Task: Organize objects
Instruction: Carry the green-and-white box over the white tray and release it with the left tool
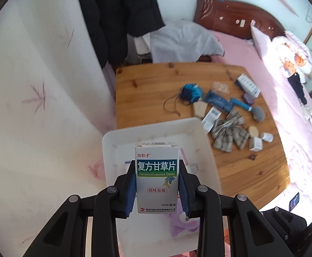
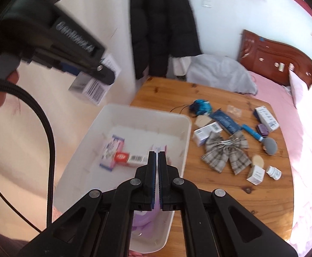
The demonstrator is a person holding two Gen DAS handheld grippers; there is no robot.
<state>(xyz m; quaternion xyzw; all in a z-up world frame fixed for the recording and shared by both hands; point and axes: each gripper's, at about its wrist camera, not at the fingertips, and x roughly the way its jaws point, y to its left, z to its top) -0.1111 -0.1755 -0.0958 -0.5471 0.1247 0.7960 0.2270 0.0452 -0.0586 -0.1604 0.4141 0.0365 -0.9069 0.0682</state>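
My left gripper [image 1: 157, 189] is shut on a white and green tablet box [image 1: 157, 177], held upright over the white bin [image 1: 111, 150]. From the right wrist view the same box [image 2: 96, 85] hangs in the left gripper [image 2: 107, 76] above the bin's far left corner. My right gripper [image 2: 157, 156] is shut and empty over the white bin [image 2: 181, 147], which holds a purple-white box [image 2: 112, 147], a red-white box [image 2: 130, 158] and a purple toy [image 2: 143, 220]. Loose items stay on the wooden table [image 2: 230, 203].
On the table lie a plaid bow [image 2: 225, 152], a blue pouch [image 2: 226, 122], a blue-handled brush [image 2: 260, 138], a blue yarn bundle [image 2: 200, 106], small white boxes [image 2: 255, 174] and a pill bottle [image 2: 273, 172]. A pink bed [image 2: 305, 150] borders the right. A dark coat [image 2: 162, 25] hangs behind.
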